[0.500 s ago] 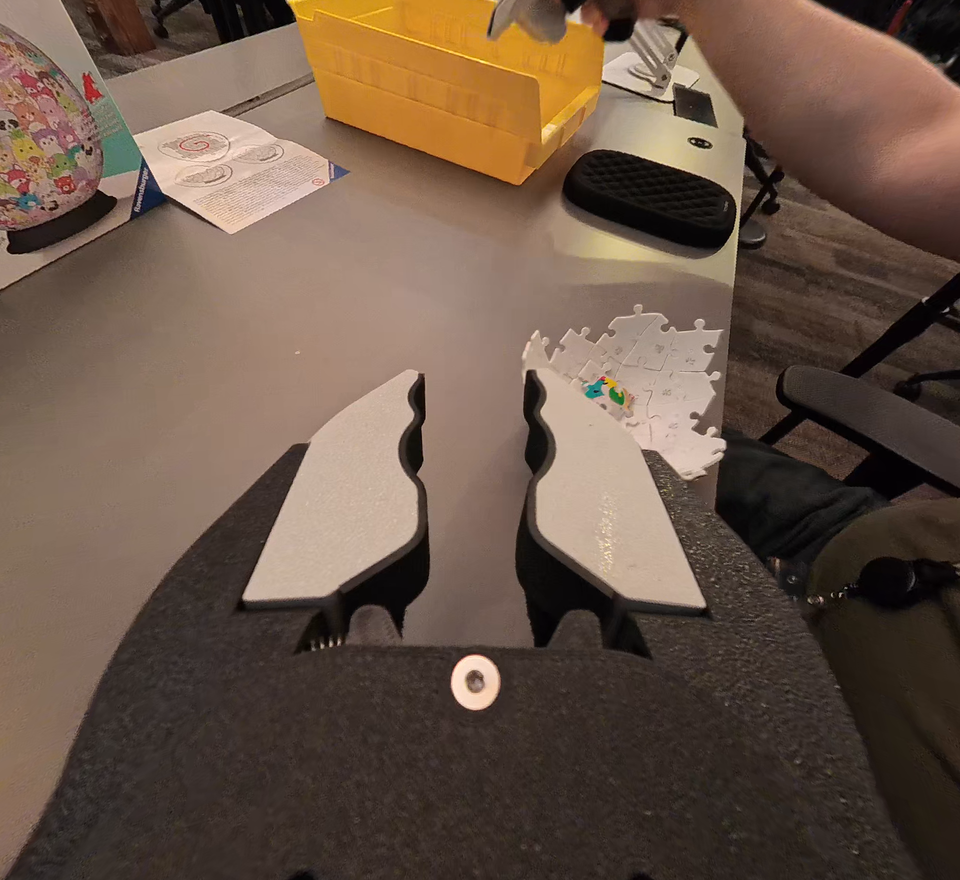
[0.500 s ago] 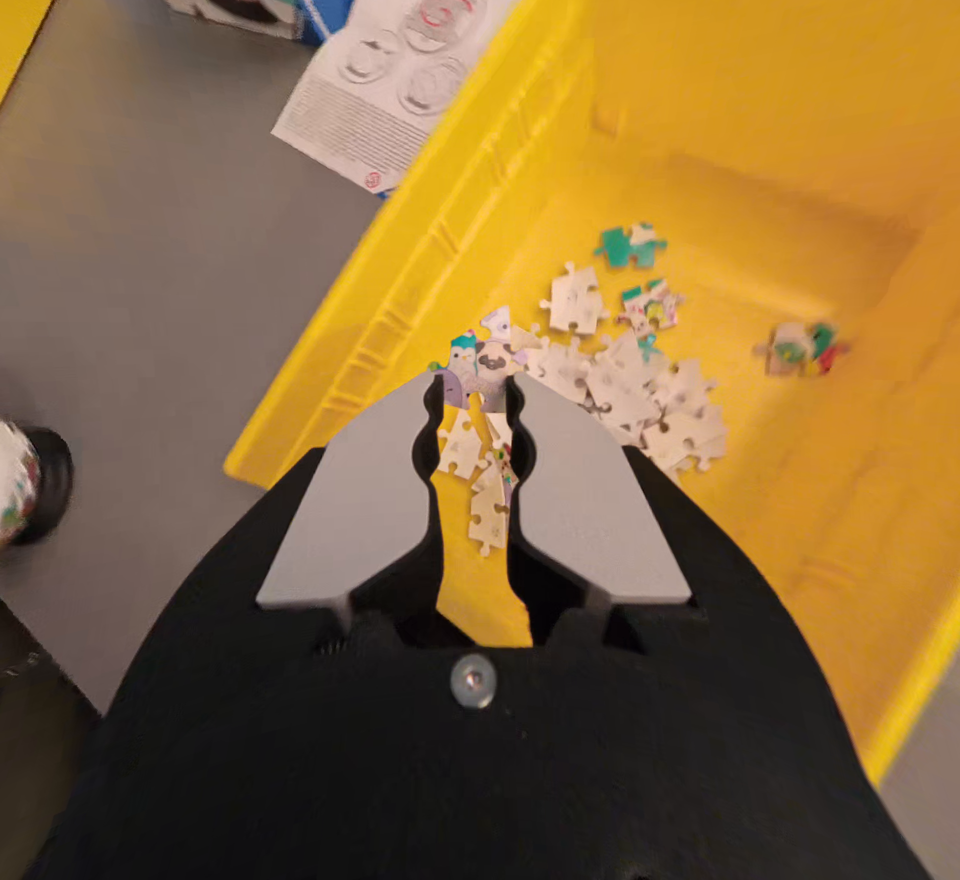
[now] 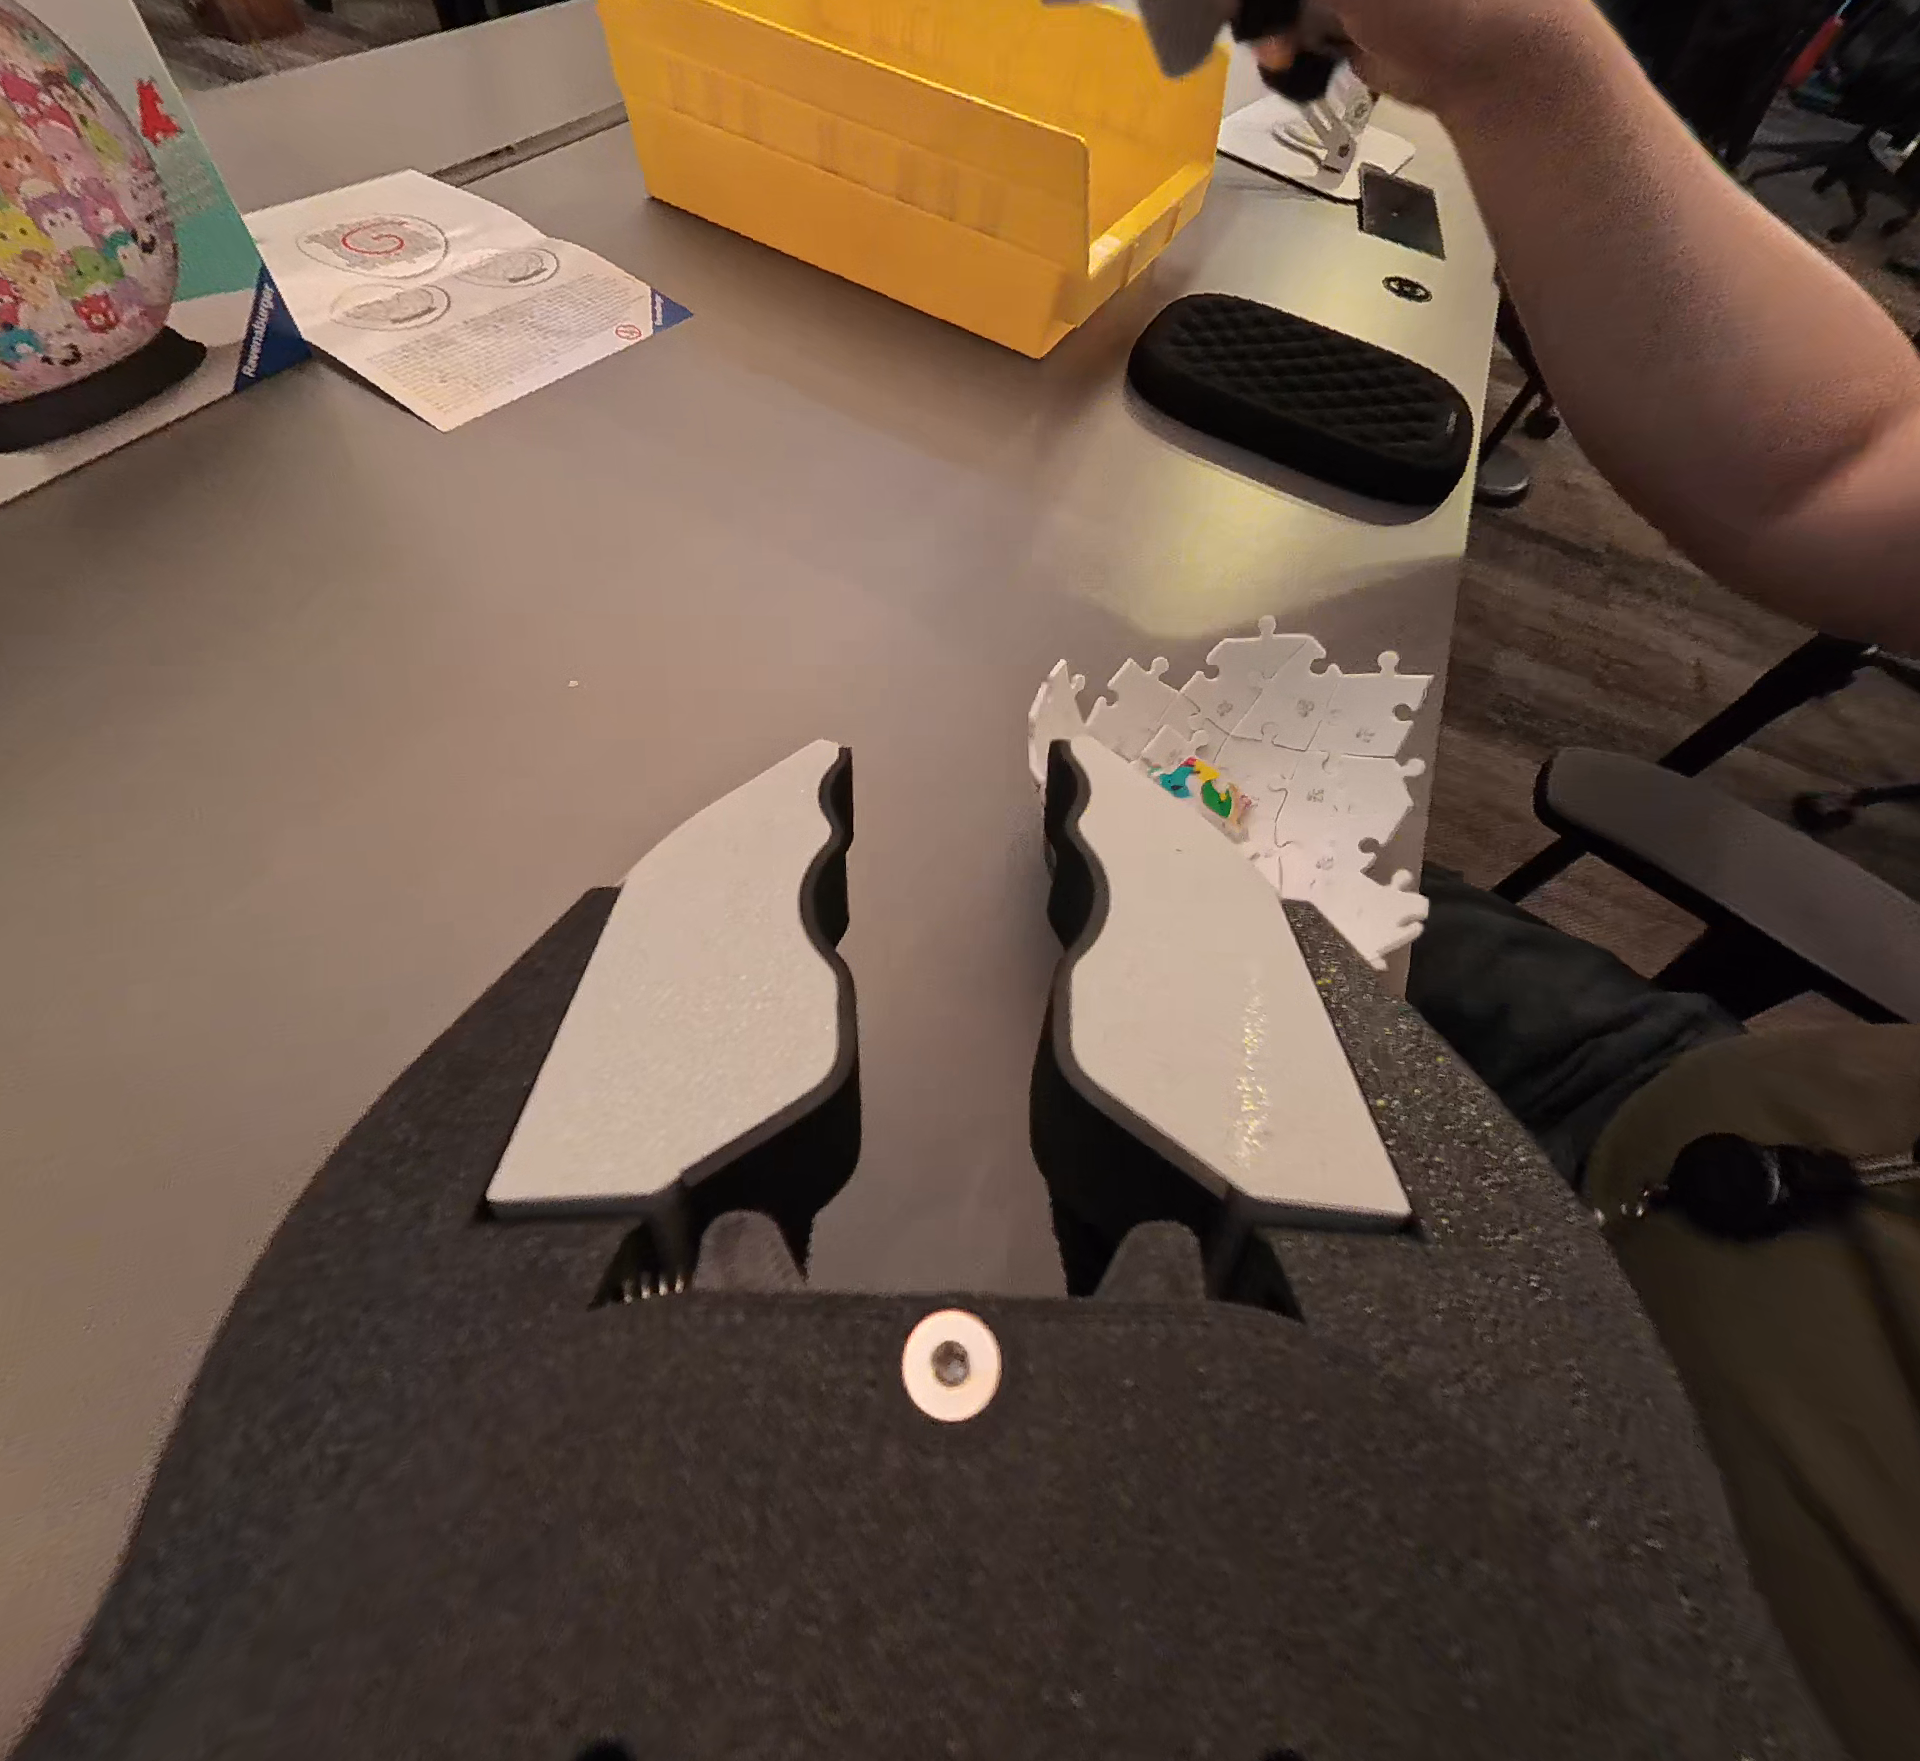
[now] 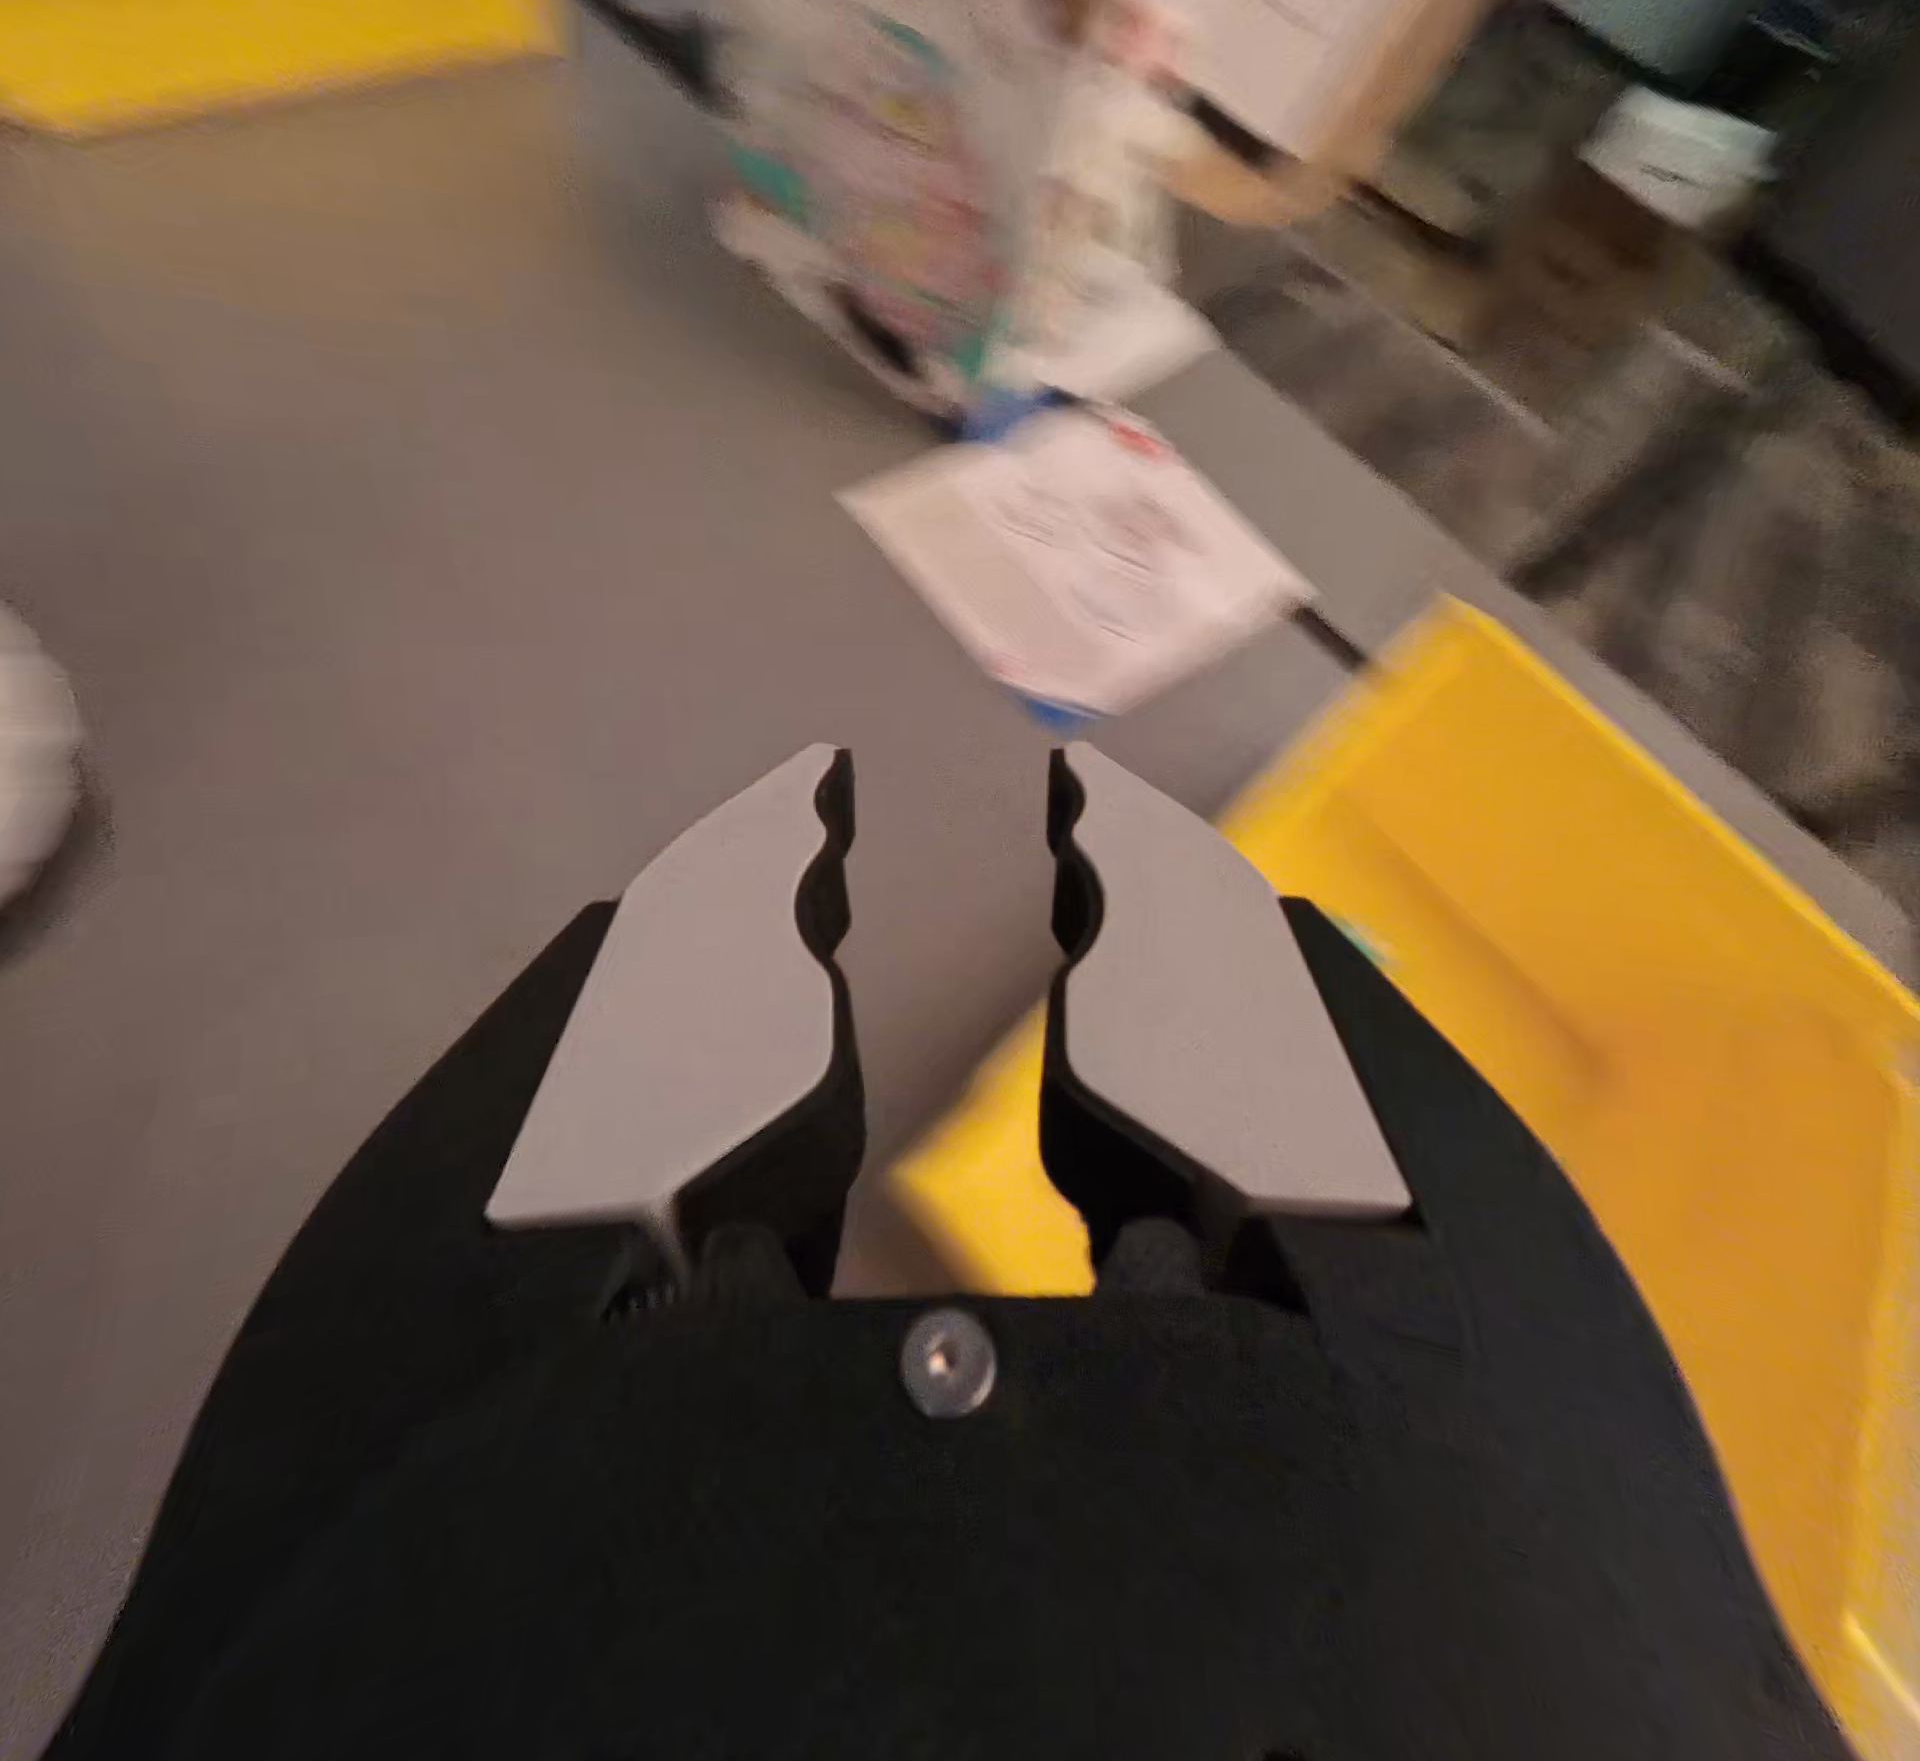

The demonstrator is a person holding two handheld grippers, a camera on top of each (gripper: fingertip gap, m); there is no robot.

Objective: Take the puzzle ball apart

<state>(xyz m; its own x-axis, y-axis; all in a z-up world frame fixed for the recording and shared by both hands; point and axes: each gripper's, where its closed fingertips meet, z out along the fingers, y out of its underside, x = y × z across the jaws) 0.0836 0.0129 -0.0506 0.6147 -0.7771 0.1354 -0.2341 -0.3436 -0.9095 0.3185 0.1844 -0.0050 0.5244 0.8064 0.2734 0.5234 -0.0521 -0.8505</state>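
Gaping empty, both claws — left (image 3: 948, 761), right (image 4: 951, 761).

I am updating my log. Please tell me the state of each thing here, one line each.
left gripper: open, empty.
right gripper: open, empty.
puzzle shell section: joined, white side up, at table edge.
yellow bin: upright.
instruction sheet: unfolded, flat.
puzzle box: standing.
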